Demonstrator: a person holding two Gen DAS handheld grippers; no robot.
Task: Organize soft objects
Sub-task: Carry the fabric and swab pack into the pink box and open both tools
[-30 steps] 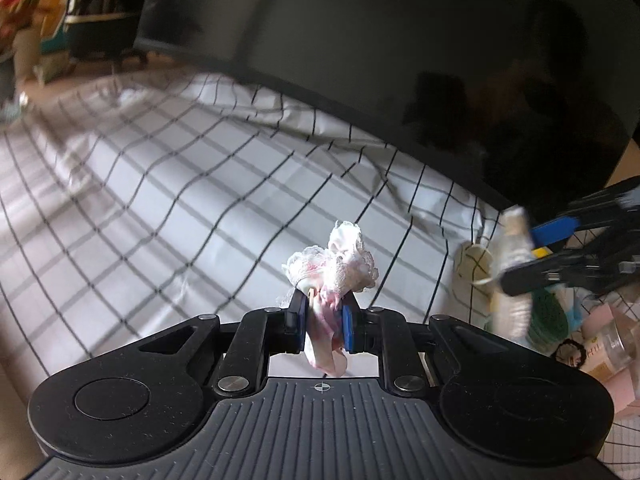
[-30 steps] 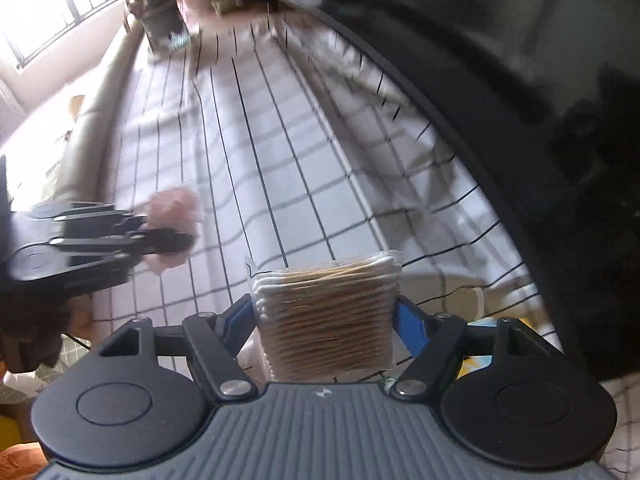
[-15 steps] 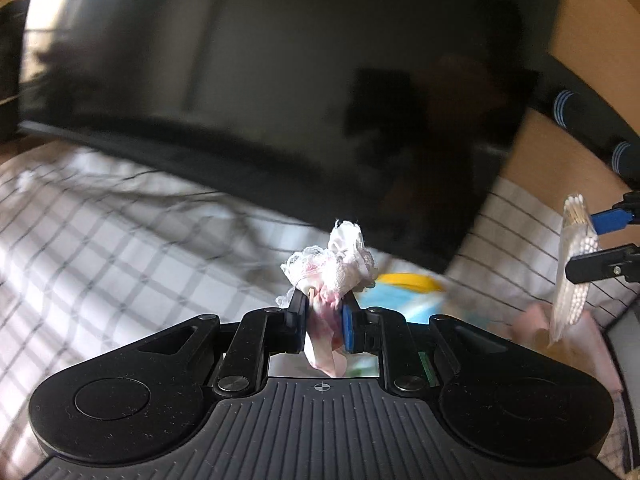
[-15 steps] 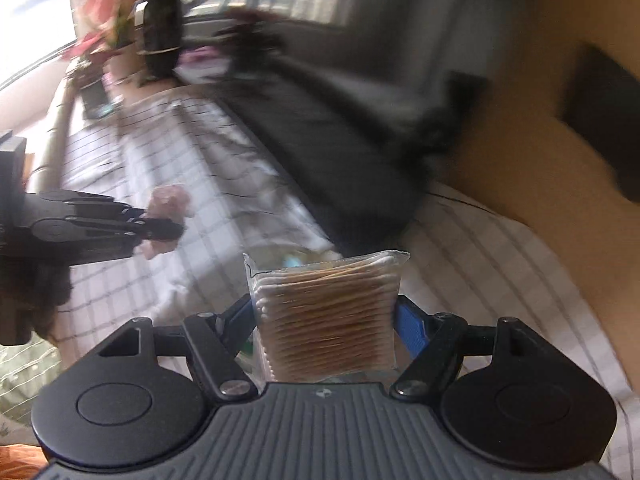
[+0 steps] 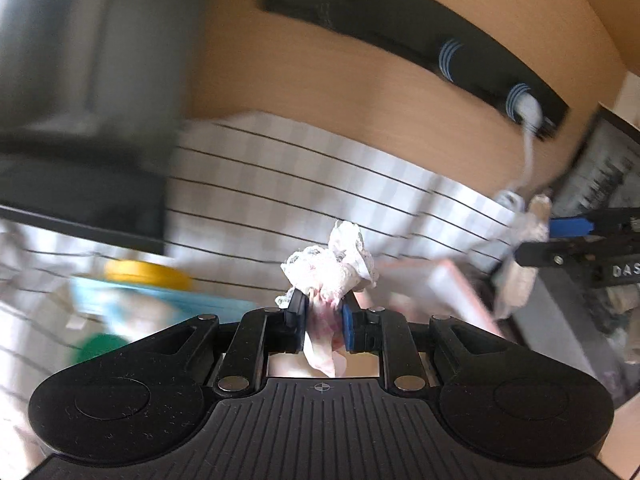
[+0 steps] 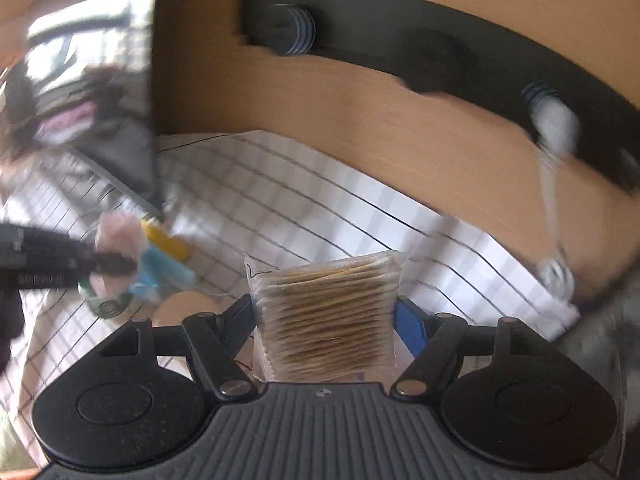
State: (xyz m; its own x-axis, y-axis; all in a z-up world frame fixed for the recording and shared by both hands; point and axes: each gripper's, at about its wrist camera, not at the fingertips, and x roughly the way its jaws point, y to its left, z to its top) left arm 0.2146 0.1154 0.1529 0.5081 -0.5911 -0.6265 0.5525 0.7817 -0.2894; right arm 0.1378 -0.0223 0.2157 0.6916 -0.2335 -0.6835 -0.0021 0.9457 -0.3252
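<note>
My left gripper is shut on a white and pink lace scrunchie, held above the checked cloth. My right gripper is shut on a clear pack of cotton swabs. In the left wrist view the right gripper shows at the right edge with the pack. In the right wrist view the left gripper shows at the left with the scrunchie. Both views are blurred by motion.
A wooden wall carries a black power strip with a white plug and cable. A dark monitor stands at left. A blue pack with a yellow lid and a green lid lie on the cloth. Pink boxes lie at right.
Both grippers have swung right, away from the dark monitor toward the wooden wall and power strip. Each still holds its object.
</note>
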